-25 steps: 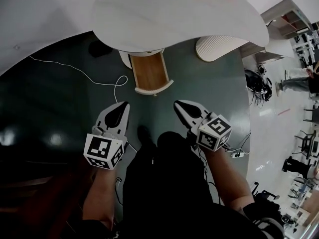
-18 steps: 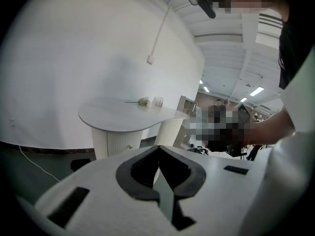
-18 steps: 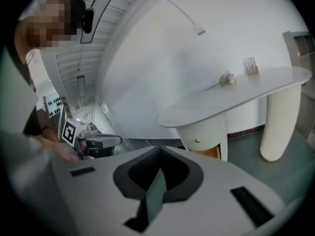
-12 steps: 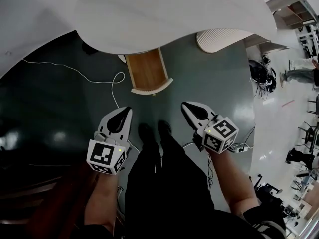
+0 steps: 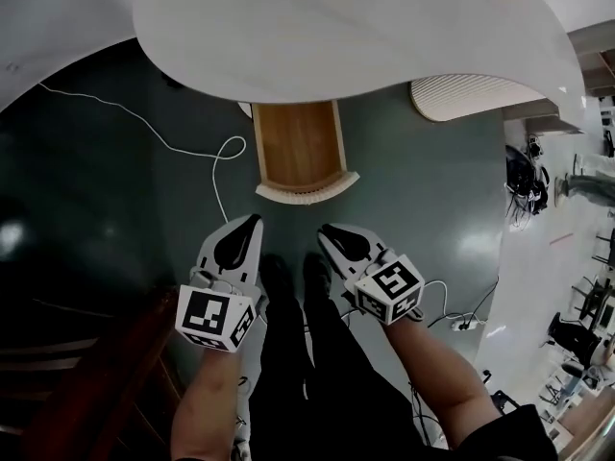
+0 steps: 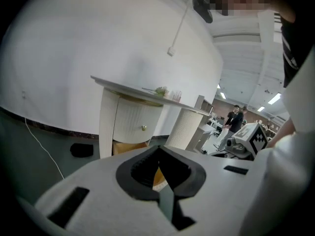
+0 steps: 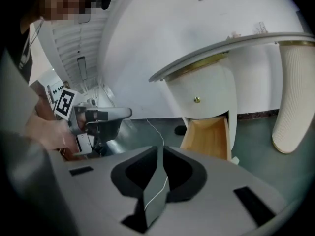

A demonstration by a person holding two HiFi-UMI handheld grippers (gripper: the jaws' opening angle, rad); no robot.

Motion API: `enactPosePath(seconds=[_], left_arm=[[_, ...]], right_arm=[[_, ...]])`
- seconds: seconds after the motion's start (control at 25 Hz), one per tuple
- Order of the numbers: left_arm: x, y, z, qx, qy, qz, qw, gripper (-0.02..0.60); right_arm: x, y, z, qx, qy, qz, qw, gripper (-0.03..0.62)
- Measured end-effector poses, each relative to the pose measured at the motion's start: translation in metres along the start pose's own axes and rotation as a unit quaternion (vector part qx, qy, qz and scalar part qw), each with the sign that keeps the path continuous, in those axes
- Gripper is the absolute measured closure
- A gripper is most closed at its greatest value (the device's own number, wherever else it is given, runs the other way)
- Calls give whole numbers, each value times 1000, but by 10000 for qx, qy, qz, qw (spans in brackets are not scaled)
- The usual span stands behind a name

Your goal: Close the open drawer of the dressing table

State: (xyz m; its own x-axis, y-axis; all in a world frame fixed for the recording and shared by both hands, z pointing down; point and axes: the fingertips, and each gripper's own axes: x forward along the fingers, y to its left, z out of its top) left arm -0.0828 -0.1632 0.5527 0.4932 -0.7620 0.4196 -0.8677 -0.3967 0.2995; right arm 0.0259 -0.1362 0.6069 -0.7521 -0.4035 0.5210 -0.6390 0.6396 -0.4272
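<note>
Wooden white-fronted drawer (image 5: 300, 152) stands out, untouched; push remains; left tongs (image 5: 254, 219) closed, empty; right tongs (image 5: 323, 230) opening, empty.

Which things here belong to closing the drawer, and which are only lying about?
For the job:
open drawer
dressing table that it slides into

Lying about:
white cable on the floor
power strip on the floor
dark object on the floor near the table's leg
</note>
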Motion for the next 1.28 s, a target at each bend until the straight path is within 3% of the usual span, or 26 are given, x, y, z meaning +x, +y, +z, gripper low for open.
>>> enactPosePath(seconds=[0.28, 0.52, 0.68, 0.96, 1.28], left_arm=[[31, 31, -60, -210, -131, 402, 9989, 572], [54, 36, -115, -359, -195, 432, 9982, 572], [68, 37, -143, -427, -94, 418, 9982, 572], [83, 50, -165, -304, 7, 383, 9988, 572], [101, 56, -168, -278, 122, 207, 9993, 572]], right_arm=[[46, -36, -62, -360, 341, 137, 9987, 549], [71, -57, -115, -489, 583, 98, 9971, 545], [86, -87, -145, -434, 699, -177, 9965, 510], [115, -119, -171, -133, 712, -507, 9961, 482], [140, -125, -182, -676, 1042, -522, 9909, 476]])
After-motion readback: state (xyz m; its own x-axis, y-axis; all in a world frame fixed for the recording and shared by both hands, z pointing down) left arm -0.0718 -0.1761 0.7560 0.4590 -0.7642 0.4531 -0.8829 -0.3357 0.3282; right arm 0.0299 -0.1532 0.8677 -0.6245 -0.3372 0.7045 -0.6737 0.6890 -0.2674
